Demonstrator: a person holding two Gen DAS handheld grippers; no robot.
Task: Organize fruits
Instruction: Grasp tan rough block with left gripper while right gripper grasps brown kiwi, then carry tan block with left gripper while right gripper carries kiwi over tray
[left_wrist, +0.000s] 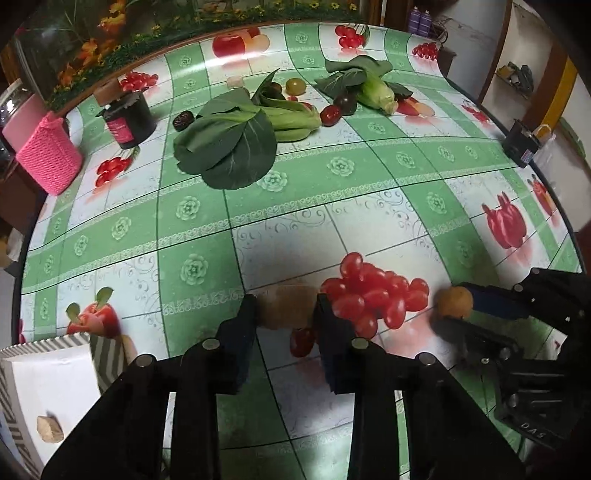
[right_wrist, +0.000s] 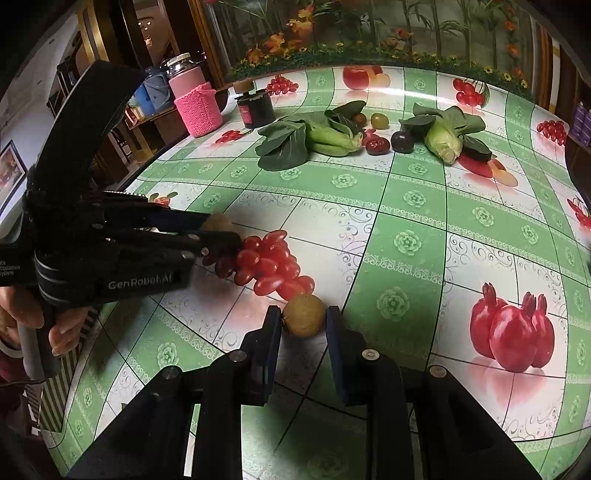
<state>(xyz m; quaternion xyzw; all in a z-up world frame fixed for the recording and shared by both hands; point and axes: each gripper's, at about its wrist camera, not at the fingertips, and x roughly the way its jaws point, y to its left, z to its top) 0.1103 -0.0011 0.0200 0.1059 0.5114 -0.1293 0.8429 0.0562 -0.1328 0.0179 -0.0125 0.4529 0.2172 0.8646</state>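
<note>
The left gripper (left_wrist: 286, 310) sat low over the tabletop (left_wrist: 369, 177), its jaws closed around a blurred tan round fruit (left_wrist: 284, 308). To its right, the right gripper (right_wrist: 303, 321) held a brown round fruit (right_wrist: 304, 315) between jaws narrowed to the fruit's width. Farther back lay leafy greens (left_wrist: 229, 147), a corn cob (left_wrist: 376, 94) and small dark fruits (left_wrist: 330, 115). A striped paper box (left_wrist: 48, 384) at the near left edge held one tan piece (left_wrist: 50, 429).

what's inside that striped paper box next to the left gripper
Inside the striped box, one small tan piece lies on the white floor. The left gripper and the frame edge hide the rest of its interior.
</note>
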